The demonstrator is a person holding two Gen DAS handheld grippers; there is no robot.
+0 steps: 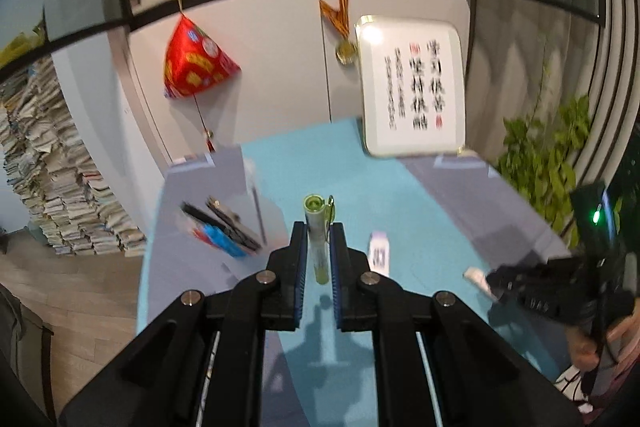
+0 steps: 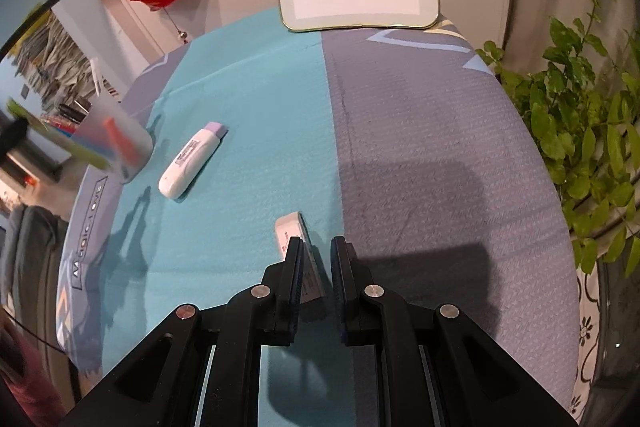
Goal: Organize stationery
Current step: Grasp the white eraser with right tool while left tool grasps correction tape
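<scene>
The left gripper [image 1: 319,227] was clamped on a green pen [image 1: 317,227], which stood off the table [image 1: 440,195] between its jaws and pointed away from the camera. Ahead and left of it sat a translucent cup [image 1: 222,227] of pens; just right lay a white correction tape [image 1: 379,253]. The right gripper [image 2: 316,247] had its jaws nearly together with nothing held, its left finger [image 2: 294,267] over a white eraser [image 2: 294,227] lying on the cloth. Farther left lay the correction tape [image 2: 192,159].

Bright indoor light, left view motion-blurred, fisheye-bent edges, hard shadows
</scene>
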